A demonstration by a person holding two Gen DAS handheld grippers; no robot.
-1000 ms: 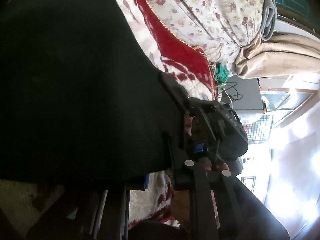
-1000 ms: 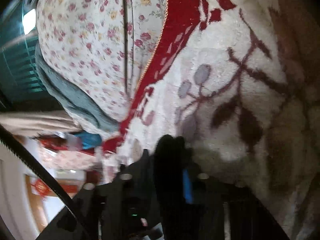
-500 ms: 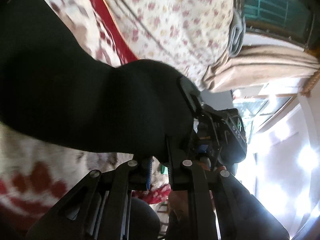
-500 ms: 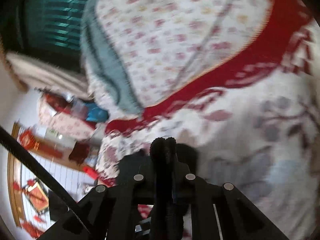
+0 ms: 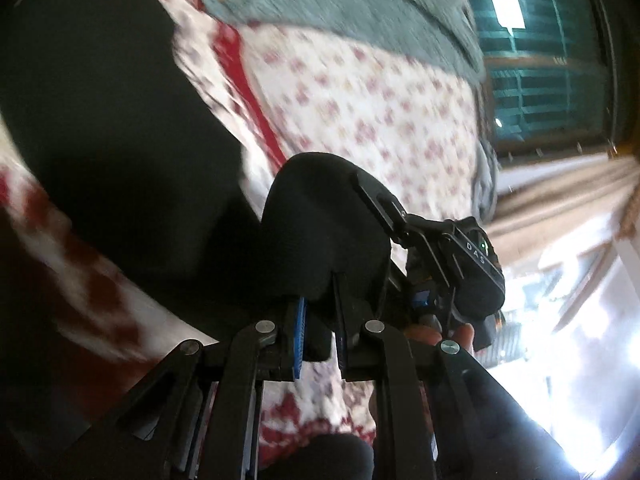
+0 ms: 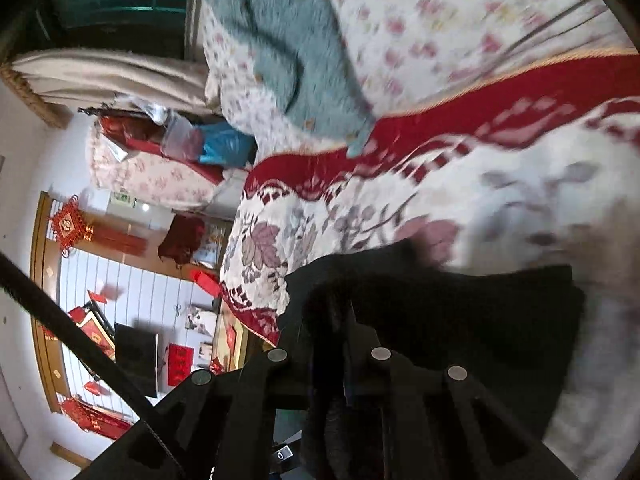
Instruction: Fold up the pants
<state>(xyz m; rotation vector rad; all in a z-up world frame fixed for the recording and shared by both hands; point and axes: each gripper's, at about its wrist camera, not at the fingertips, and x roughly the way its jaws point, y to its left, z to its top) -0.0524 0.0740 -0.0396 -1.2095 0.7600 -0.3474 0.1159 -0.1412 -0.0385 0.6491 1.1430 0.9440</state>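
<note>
Black fabric of the pants (image 5: 120, 168) is spread over the white and red plush blanket with leaf pattern (image 6: 520, 184) that covers the bed. In the left wrist view, the dark cloth fills the area from 9 to 11 o'clock, and a rounded fold of it is gathered at the centre. This fold is pinched by the left claw (image 5: 320, 320), whose jaws are closed narrow on the cloth, with a blue pad seen on one finger (image 5: 299, 332). At 3 o'clock from the fold, the right claw (image 5: 452, 264) is seen as a black device, touching the same bunch of cloth.

In the right wrist view, the right claw (image 6: 332, 344) is closed narrow on a black edge of the pants (image 6: 460, 320), which extends from the centre toward 4 o'clock and lies on the blanket. A floral white quilt with small pink flowers (image 6: 440, 20) is seen at 12 to 1 o'clock, and a grey-blue fleecy cloth (image 6: 288, 52) is lying on it at 11 o'clock. Both views are blurred in the upper part, so fine details of the bedding cannot be told.
</note>
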